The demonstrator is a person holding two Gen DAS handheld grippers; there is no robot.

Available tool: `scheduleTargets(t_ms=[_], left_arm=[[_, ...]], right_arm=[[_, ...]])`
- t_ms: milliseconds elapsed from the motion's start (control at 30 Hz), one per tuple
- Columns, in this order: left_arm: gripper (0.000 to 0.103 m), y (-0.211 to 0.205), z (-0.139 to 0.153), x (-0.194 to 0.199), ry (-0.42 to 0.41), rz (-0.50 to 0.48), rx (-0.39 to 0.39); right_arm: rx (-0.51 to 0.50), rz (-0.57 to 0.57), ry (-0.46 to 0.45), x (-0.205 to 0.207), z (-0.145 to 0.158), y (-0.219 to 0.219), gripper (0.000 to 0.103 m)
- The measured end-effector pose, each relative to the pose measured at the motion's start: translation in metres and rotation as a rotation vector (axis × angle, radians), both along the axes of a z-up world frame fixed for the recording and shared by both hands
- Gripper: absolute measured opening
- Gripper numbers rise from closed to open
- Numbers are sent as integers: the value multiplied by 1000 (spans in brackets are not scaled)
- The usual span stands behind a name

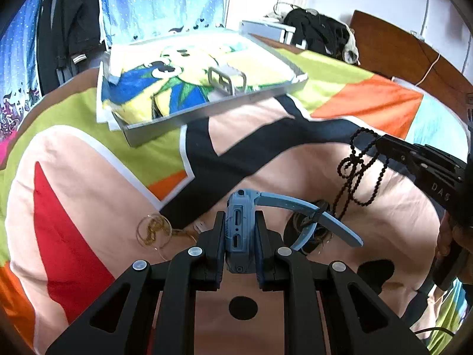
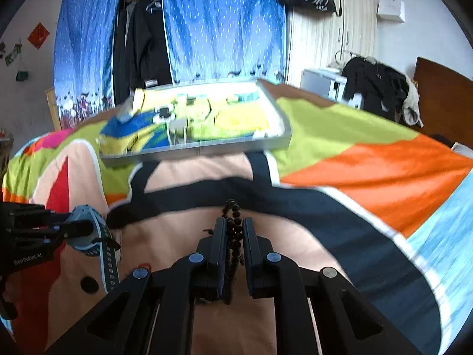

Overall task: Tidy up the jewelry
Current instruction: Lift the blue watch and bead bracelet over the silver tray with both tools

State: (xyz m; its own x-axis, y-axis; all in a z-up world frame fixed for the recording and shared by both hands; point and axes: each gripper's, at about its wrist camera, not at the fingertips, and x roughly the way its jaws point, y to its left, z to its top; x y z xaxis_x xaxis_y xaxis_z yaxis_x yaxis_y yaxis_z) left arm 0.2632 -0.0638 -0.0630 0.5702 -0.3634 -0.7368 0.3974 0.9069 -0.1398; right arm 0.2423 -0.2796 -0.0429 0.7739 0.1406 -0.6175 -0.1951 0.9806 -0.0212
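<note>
Blue smartwatch (image 1: 240,230): pinched by its case in the left gripper (image 1: 239,222), above the bedspread (image 1: 88,177). Dark bead strand (image 2: 233,236): clamped in the right gripper (image 2: 233,230), loops dangling; snagging on the strap is judged possible. Grey tray (image 1: 207,109): well beyond. Markings: "GenRobot.AI", partly "DAS".

Both grippers loaded above the bright bedspread (image 2: 340,136).

The right gripper (image 2: 233,230) pinches a dark bead string (image 2: 234,236) between its 2 fingers; at left, the left gripper (image 2: 74,229) clasps a blue watch (image 2: 97,236). A grey tray (image 2: 195,148) lies farther back.
</note>
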Motion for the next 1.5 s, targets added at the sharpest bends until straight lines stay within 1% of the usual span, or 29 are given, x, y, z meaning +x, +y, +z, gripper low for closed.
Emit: scheduleTargets(t_ms=[267,467,633,800,867,933,1000,1133,1300,1400,1500], left_arm=[[14,8,29,7,-47,28,-30],[14,18,50,23,-87,52,-53],[14,25,69,52,-119,105,-69],[14,34,80,86,-150,176,-81],[14,37,80,104,-140,217,-96],[14,38,77,123,-118,256,-108],[14,38,75,136,-110,284,-101],[14,35,59,161,-78,340,-55],[14,35,33,180,-30,359,-25],[14,39,21,186,-4,362,-41],[14,40,17,190,7,361,-55]], right_arm=[[44,20,-56,10,32,2,11],[94,52,-76,27,52,4,11],[124,74,-100,53,70,10,11],[122,83,-180,84,97,21,11],[123,79,-207,100,106,26,11],[140,64,-206,117,108,29,11],[168,38,-181,135,105,30,11],[189,1,-139,164,87,33,11],[226,-34,-66,187,52,30,11],[233,-46,-25,193,33,25,11],[238,-53,0,194,19,21,11]])
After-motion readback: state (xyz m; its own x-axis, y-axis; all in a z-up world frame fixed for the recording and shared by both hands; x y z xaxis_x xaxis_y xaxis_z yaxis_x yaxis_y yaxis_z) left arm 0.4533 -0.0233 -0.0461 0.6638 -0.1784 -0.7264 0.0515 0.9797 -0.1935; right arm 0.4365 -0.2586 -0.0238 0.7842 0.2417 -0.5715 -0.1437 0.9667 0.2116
